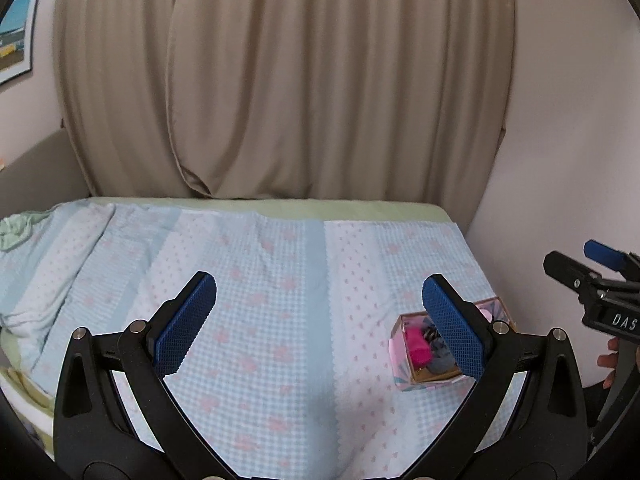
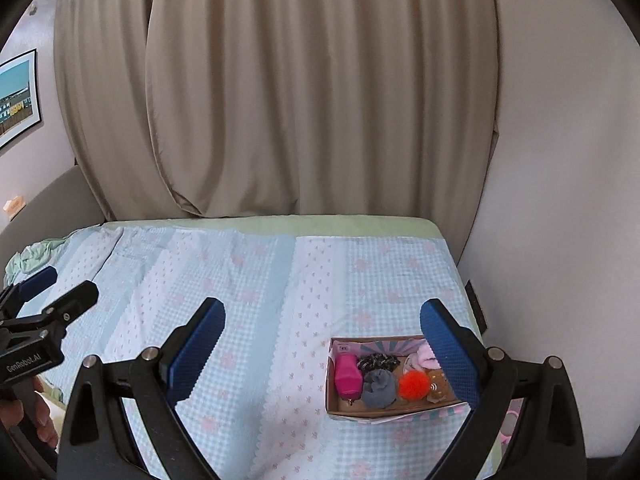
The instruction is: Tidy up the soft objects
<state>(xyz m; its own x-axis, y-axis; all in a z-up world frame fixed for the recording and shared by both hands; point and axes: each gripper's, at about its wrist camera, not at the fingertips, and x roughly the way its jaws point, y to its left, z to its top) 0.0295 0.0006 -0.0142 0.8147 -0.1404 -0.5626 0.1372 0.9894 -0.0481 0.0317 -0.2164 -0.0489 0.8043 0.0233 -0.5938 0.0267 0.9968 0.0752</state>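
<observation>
Up close in the left wrist view: left gripper [image 1: 320, 320] over the blanket, blue pads spread wide, nothing between them. Same picture in the right wrist view: right gripper [image 2: 322, 346] wide apart too, empty, raised above the bed.

Just past the right-hand finger in each view, the cardboard box [image 2: 332, 400] on the checked blanket [image 2: 248, 320], near the bed's right edge by the wall. Contents plain only from the right wrist: pink soft item [image 2: 347, 376] at the left end, dark scrunchie [image 2: 378, 361] behind, grey cloth bundle [image 2: 379, 389] in the middle, orange pom-pom [image 2: 413, 385], a brownish piece [image 2: 439, 388] beside it, pale pink fabric [image 2: 424, 354] at the back. Right end of the box hidden behind the blue pad.

From the left wrist, only a slice of that box [image 1: 404, 376]: pink item [image 1: 418, 350] and a bit of grey, the rest covered by the finger. No telling the orange one from there.

Each camera catching the other tool at its edge: right gripper far right in the left view, cut off by the frame, a fingertip of the holding hand [image 1: 608, 360] below it; left gripper far left in the right view, hand blurred underneath.

Farther out, crumpled green cloth [image 2: 34, 258] at the blanket's left end. Green sheet [image 1: 320, 205] along the far side. Behind it all, beige curtain [image 2: 300, 100], white wall [image 2: 560, 160], framed picture [image 2: 18, 96] cut off at left.
</observation>
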